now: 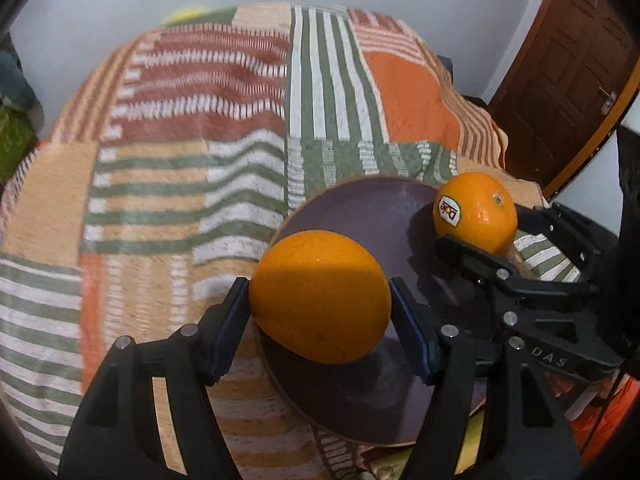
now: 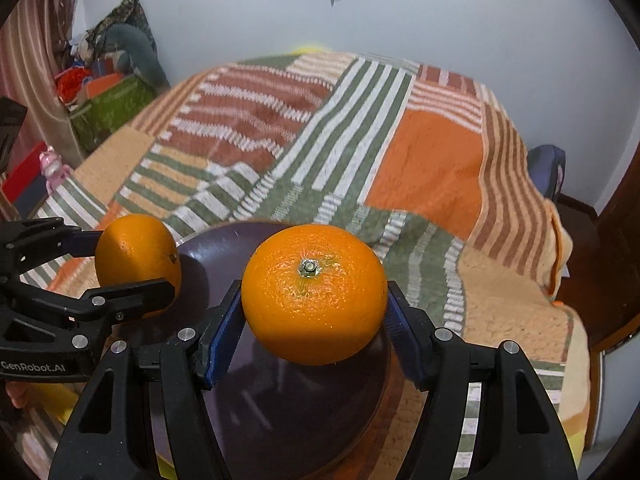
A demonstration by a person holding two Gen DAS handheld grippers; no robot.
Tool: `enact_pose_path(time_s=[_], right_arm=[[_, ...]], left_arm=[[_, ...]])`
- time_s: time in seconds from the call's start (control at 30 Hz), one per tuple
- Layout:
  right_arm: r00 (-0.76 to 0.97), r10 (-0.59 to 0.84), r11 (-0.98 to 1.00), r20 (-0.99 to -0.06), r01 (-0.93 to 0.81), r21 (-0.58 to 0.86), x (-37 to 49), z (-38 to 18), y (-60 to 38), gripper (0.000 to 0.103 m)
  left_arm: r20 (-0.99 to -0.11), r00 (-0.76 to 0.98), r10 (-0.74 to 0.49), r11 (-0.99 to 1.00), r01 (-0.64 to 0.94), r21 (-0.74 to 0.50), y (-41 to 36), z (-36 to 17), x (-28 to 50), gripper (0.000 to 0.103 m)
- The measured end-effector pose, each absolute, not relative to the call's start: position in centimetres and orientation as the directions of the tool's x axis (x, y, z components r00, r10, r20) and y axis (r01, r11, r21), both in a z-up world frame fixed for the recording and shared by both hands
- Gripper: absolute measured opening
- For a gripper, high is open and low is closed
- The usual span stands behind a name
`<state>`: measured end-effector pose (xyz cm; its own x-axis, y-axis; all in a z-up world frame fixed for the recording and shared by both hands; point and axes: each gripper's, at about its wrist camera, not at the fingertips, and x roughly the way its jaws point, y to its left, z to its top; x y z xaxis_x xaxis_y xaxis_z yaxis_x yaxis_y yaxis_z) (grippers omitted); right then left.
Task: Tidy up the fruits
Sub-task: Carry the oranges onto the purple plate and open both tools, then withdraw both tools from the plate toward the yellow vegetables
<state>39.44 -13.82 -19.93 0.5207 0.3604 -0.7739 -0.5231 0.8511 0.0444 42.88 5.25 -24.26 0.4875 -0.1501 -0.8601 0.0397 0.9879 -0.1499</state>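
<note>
You are holding one orange clamped in your left gripper and the Dole-stickered orange clamped in your right gripper, both hovering over the dark round plate on the striped blanket.

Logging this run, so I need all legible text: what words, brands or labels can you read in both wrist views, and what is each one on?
"Dole": sticker on the orange held by the right gripper, above the dark plate.
"DAS": right gripper body, seen from the left wrist.
"GenRobot.AI": left gripper body, seen from the right wrist.
The orange in the left gripper shows no readable label.
</note>
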Motion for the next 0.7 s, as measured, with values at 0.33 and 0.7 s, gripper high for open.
enact_pose_path(time_s=[0.33,0.7], right_arm=[[0.454,0.357,0.824,-0.816,-0.565,0.046,39.3,-21.5,-12.8,0.064],[0.527,0.363,0.834,-0.768,-0.552,0.015,37.5,-18.6,-13.8,0.084]], left_arm=[[-0.858,0.498,-0.123,0.992,0.036,-0.121,4.9,-24.0,43.0,0.069],[-0.791,0.606,-0.083,0.996,0.06,-0.058,5.4,-18.7,39.3,0.088]])
